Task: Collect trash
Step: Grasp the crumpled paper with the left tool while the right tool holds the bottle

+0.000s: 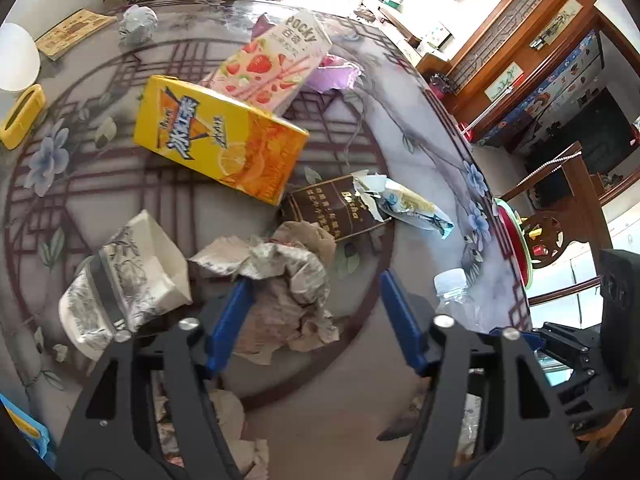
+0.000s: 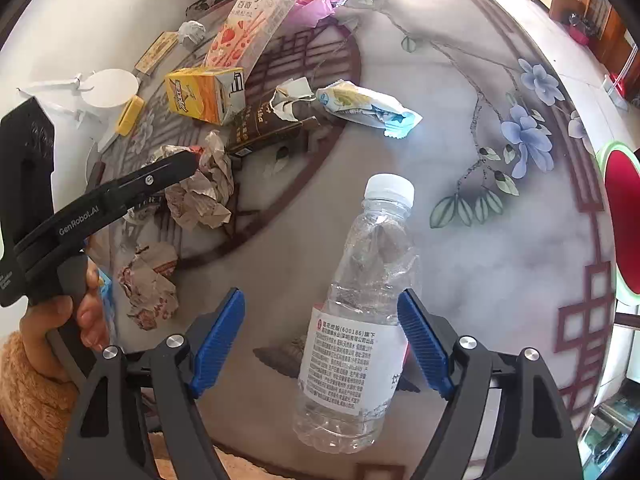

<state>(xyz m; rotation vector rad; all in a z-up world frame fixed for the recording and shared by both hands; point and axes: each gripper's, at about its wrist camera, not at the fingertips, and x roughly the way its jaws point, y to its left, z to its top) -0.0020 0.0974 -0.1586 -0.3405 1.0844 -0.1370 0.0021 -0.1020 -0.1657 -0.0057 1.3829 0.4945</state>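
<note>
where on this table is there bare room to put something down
Bare tabletop runs right of the plastic bottle, out to the blue flowers. A smaller gap lies between the crumpled paper and the bottle. The far left is crowded: yellow carton, Pocky box, brown box, wrappers.

Domestic living or dining room, lived-in.
A round table point(image 1: 420, 120) with a printed lattice-and-blossom top stands among carved dark-wood chairs point(image 1: 560, 216); a wooden cabinet point(image 1: 516, 40) with lattice panels and small framed pictures lines the wall (daylight floods in behind). Snack boxes point(image 1: 276, 60), wrappers point(image 1: 412, 204) and crumpled paper point(image 1: 288, 280) litter the tabletop, consistent with household use.
</note>
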